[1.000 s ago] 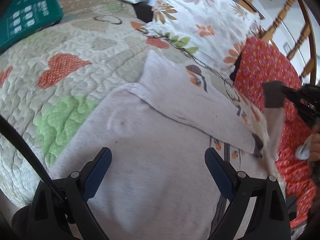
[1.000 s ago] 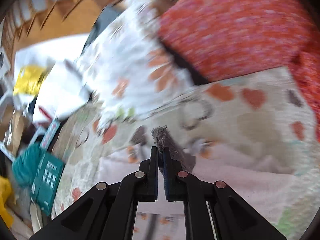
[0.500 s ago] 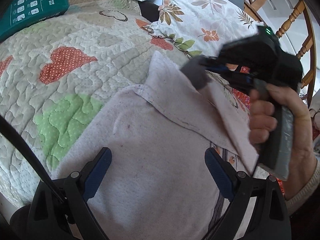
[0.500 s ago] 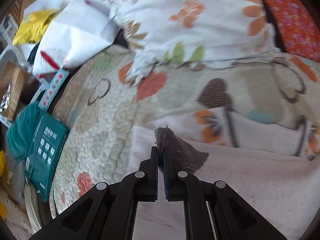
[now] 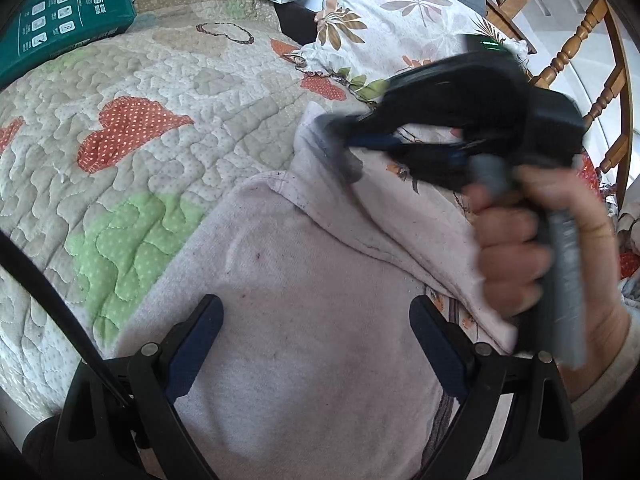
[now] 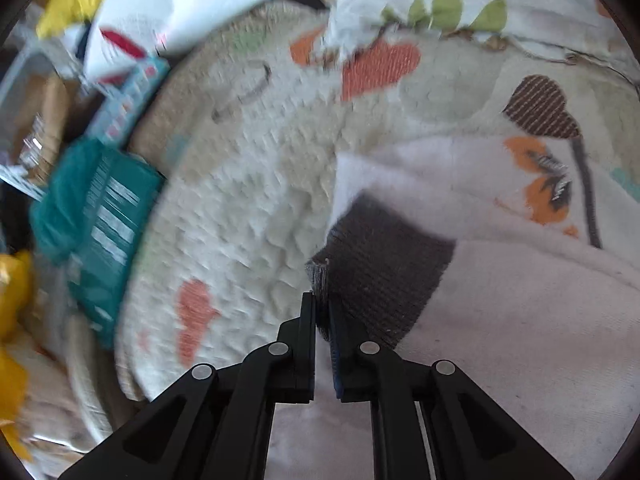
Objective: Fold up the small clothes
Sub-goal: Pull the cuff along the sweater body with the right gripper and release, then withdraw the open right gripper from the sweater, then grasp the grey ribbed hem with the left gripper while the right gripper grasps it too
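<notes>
Pale pink knit, the small garment (image 5: 304, 340) lies flat on the quilt (image 5: 120, 184) of a bed, its body spread near the bed's near edge under the left wrist camera. One sleeve (image 5: 384, 216) is folded across the body; its long axis runs on a slant from the lower right of the left view up toward the middle, and it ends in a dark grey ribbed cuff (image 6: 384, 264) that points toward the far side of the bed, where the floral pillow (image 5: 400, 32) rests. In the right wrist view the cuff points toward the lower left, and beyond it lies the printed front of the garment with an orange butterfly (image 6: 544, 192).

The right gripper (image 6: 322, 312) has the edge of the cuff between its fingers; its jaws have just been opening a little, with a narrow gap showing between them and the cuff still in that gap. A hand (image 5: 532, 256) holds this gripper's handle at the right of the left view.

The left gripper (image 5: 316, 336) hangs over the garment's body with its jaws spread wide and nothing between them.

A teal package (image 5: 68, 12) sits at the far left corner of the quilt, well apart from the garment, and a wooden chair (image 5: 592, 60) stands behind the pillow.
</notes>
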A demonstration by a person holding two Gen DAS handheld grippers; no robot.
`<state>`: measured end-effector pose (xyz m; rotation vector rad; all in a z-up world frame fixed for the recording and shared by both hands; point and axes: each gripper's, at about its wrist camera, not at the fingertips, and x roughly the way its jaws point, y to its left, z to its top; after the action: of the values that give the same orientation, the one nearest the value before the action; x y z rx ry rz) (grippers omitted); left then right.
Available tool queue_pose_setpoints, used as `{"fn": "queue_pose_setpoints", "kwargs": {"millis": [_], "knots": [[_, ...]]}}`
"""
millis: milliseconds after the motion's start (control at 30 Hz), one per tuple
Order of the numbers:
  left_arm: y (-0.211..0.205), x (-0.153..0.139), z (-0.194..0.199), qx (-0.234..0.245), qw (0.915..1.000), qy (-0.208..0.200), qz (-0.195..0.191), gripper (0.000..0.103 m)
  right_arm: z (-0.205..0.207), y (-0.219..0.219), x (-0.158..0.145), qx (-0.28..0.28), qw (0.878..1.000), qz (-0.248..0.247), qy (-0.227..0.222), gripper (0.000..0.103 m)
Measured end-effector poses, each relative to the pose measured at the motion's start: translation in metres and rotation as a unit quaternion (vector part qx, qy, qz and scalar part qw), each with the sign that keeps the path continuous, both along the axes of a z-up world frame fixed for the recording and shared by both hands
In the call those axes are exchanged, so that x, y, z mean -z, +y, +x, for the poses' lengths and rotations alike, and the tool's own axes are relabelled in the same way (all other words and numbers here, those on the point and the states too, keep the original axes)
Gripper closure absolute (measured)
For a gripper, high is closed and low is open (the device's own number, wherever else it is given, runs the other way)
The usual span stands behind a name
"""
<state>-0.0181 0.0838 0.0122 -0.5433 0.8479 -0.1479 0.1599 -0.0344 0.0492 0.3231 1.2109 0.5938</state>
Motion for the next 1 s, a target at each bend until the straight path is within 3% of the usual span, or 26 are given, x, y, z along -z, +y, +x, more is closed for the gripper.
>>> {"fn": "queue_pose_setpoints", "kwargs": {"millis": [67, 200, 333, 533, 700, 867, 1000], "knots": [[-0.001, 0.0, 0.0, -0.001, 1.0, -0.001, 0.004, 0.01, -0.001, -0.023, -0.021, 0.018, 1.0, 0.018, -0.014, 0.088], [-0.005, -0.002, -0.002, -0.003, 0.9998, -0.002, 0.02, 0.01, -0.021, -0.094, -0.066, 0.065, 0.996, 0.018, -0.057, 0.067], [-0.009, -0.003, -0.003, -0.006, 0.9994, -0.002, 0.035, 0.01, -0.062, -0.173, -0.081, 0.116, 0.991, -0.008, -0.067, 0.067], [-0.011, -0.013, -0.016, -0.017, 0.9975, -0.02, 0.066, 0.01, -0.159, -0.294, -0.058, 0.207, 0.976, -0.029, -0.058, 0.067], [-0.001, -0.032, -0.03, -0.018, 0.9966, -0.011, 0.079, 0.01, -0.224, -0.362, -0.018, 0.273, 0.961, 0.01, -0.037, 0.066], [0.02, -0.055, -0.033, -0.013, 0.9965, 0.017, 0.081, 0.01, -0.259, -0.392, 0.011, 0.293, 0.955, 0.047, -0.026, 0.066], [0.029, -0.055, -0.027, 0.007, 0.9935, 0.044, 0.105, 0.01, -0.272, -0.388, 0.029, 0.286, 0.955, 0.079, -0.011, 0.066]]}}
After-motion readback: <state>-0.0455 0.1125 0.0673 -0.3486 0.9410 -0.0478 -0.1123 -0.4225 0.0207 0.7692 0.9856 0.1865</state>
